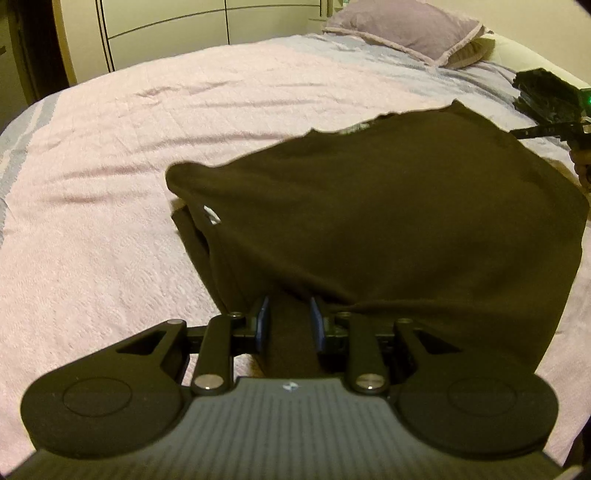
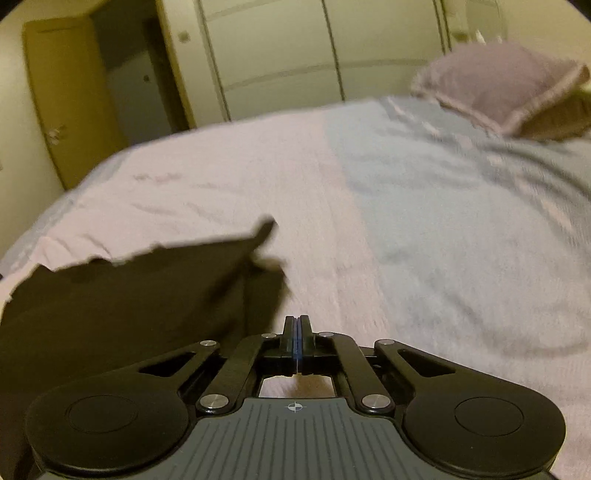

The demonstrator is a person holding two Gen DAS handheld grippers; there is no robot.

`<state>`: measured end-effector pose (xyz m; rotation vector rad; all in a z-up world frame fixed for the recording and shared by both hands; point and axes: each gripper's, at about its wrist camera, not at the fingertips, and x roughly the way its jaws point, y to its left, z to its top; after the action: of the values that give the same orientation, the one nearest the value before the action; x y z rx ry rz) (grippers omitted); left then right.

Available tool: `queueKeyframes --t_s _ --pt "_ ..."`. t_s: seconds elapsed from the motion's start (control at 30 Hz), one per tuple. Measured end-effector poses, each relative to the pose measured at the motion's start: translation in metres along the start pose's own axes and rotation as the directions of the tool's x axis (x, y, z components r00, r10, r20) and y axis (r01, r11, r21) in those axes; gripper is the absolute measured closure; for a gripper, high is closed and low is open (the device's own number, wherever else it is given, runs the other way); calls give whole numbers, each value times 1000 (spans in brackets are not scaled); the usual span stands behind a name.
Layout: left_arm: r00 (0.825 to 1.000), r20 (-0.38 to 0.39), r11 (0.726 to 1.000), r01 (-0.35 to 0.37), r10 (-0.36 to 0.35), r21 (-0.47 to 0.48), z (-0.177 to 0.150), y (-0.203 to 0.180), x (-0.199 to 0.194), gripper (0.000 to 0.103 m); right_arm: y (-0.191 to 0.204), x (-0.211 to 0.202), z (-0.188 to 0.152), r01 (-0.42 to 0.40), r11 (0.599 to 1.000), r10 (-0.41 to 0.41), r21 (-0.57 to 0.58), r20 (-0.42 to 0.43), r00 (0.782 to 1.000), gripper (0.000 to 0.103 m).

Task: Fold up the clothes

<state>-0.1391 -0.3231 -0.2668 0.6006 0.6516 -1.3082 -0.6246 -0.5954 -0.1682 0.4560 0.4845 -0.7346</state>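
A dark garment (image 1: 369,221) lies on the pink bedspread (image 1: 147,147), partly lifted and draped, with a small white label showing at its left fold. My left gripper (image 1: 290,321) is shut on a bunched strip of this cloth, which runs between the blue pads. In the right wrist view the same garment (image 2: 129,295) lies to the left, one corner sticking up. My right gripper (image 2: 297,328) is shut with its pads pressed together and no cloth visible between them, just right of the garment's edge. The right tool's black body (image 1: 546,98) shows at the far right of the left wrist view.
A mauve pillow (image 1: 406,33) (image 2: 498,85) lies at the head of the bed, where the cover turns pale blue (image 2: 461,203). Cream wardrobe doors (image 2: 277,55) stand beyond the far side of the bed, with an open wooden door (image 2: 70,92) to their left.
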Motion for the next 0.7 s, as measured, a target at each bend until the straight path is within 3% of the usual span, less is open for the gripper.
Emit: queueKeyframes --t_s 0.17,0.37,0.57,0.6,0.67,0.7 --pt "998 49 998 -44 46 -42 18 22 -1 81 16 26 23 -69 996 69 -62 -8 998 101" --pt "997 42 995 -56 59 -82 38 49 26 81 32 75 33 -78 987 66 -137 -95 993 98" --pt "997 53 995 -48 53 -92 41 52 40 81 46 79 30 -40 974 22 -225 -83 996 95" --pt "997 53 995 -49 54 -87 41 51 41 81 47 74 30 -34 971 18 -236 -68 998 92" --pt "997 50 996 -53 56 -77 41 49 43 81 51 66 29 -22 970 12 -242 -42 999 73" --pt "997 49 996 -53 57 -74 41 48 43 81 53 63 29 -30 969 23 -244 -32 999 53"
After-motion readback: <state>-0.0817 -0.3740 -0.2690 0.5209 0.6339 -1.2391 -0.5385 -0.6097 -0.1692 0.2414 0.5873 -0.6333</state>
